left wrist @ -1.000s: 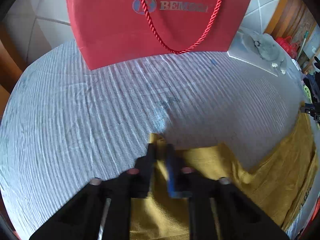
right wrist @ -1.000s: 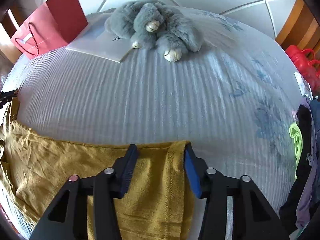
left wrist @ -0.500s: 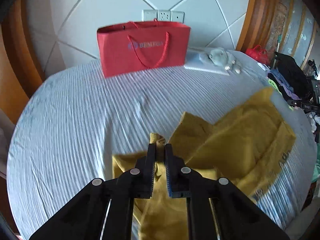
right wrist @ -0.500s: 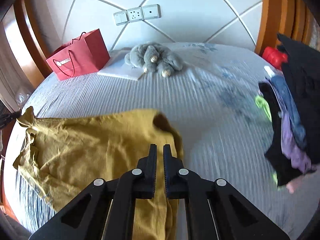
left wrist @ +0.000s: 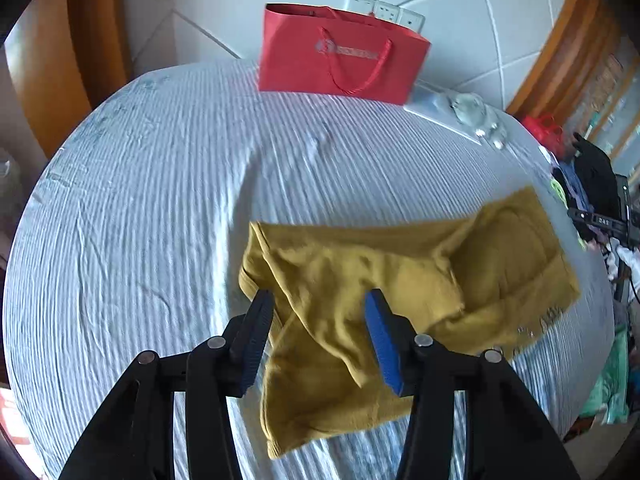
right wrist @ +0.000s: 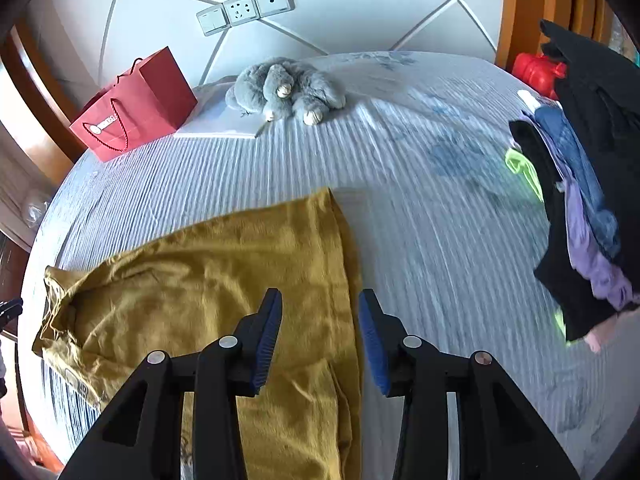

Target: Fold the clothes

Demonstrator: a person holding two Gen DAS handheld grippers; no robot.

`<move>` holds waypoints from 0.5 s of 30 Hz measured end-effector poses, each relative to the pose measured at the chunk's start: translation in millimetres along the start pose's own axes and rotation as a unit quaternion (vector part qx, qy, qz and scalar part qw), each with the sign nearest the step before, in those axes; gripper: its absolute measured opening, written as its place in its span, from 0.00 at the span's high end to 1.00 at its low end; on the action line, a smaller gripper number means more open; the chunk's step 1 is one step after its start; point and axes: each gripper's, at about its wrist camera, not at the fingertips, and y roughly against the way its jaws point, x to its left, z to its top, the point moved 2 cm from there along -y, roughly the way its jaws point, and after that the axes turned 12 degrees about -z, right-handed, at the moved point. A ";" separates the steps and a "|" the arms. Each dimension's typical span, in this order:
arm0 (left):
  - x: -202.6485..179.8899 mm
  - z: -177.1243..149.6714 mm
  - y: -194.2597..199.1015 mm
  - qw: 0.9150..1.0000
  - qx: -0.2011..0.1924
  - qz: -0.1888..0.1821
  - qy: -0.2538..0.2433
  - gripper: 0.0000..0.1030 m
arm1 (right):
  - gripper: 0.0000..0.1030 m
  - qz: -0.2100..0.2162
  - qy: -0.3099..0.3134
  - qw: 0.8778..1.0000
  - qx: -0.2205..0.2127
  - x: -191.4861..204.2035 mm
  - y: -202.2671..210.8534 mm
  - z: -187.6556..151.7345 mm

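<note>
A mustard-yellow garment [left wrist: 380,292] lies folded over itself on the pale blue striped bed sheet; it also shows in the right wrist view [right wrist: 224,280]. My left gripper [left wrist: 318,320] is open and empty, hovering over the garment's left end. My right gripper [right wrist: 320,320] is open and empty, above the garment's right edge. The garment is rumpled at its left end and its lower part is hidden under both grippers.
A red paper bag [left wrist: 340,60] stands at the head of the bed [left wrist: 140,200]. A grey plush toy [right wrist: 286,88] lies on a white pad beside it. A heap of dark and purple clothes [right wrist: 580,200] sits at the right edge of the bed.
Both grippers were shut on the yellow garment half a second ago; both have opened and let it drop. The garment's far edge has come forward, lying folded on the bed.
</note>
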 end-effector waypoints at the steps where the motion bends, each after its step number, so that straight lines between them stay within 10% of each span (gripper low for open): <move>1: 3.9 6.0 -5.8 1.000 -0.001 0.003 0.009 0.53 | 0.62 -0.001 0.002 1.000 0.000 2.4 -2.6 9.7; 13: 20.5 -13.0 -77.7 0.997 0.067 0.004 0.041 0.53 | 0.55 -0.013 0.040 0.996 0.082 24.2 -94.3 73.3; 15: 21.5 -13.9 -79.0 0.997 0.070 0.004 0.043 0.53 | 0.66 -0.011 0.049 0.997 0.057 20.1 -72.1 62.3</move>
